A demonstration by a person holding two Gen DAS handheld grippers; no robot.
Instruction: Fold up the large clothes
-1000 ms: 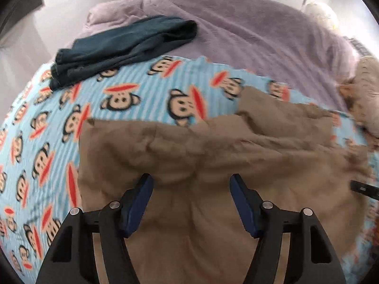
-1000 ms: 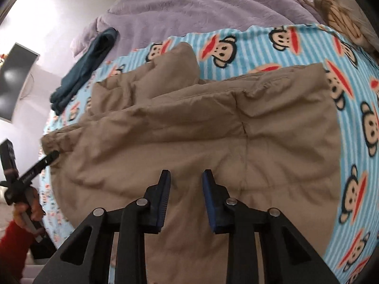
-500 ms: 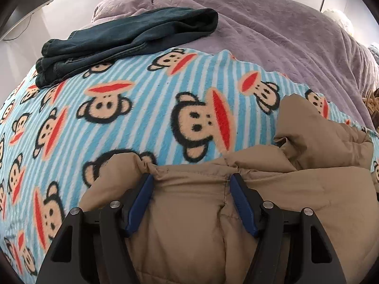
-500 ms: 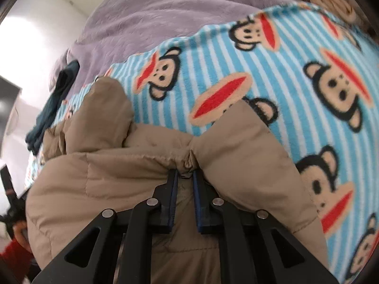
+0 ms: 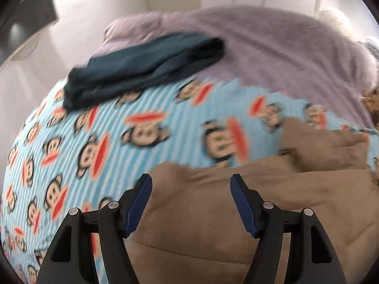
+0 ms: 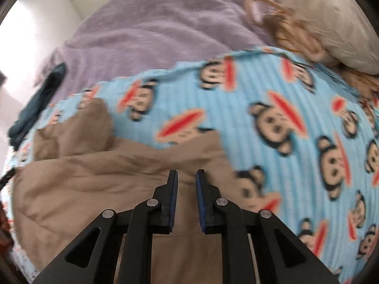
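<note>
A tan padded jacket (image 5: 213,224) lies on a blue monkey-print blanket (image 5: 94,142), with its far edge folded over. My left gripper (image 5: 191,182) hovers open above the jacket's left far corner, nothing pinched between its blue pads. In the right wrist view the jacket (image 6: 94,177) spreads to the left and below. My right gripper (image 6: 186,175) is over the jacket's right far corner. Its jaws are opening: a narrow gap shows between the pads and they do not press on the fabric.
Folded dark blue jeans (image 5: 142,71) lie at the far left of the bed, half on a purple blanket (image 5: 284,59). A pale pillow (image 6: 331,23) and a tan plush toy (image 6: 284,30) sit at the far right. A wall is beyond.
Half a second ago my right gripper pinched the jacket's far edge; it has let go and drawn back. My left gripper has also pulled back off the edge, still open.
</note>
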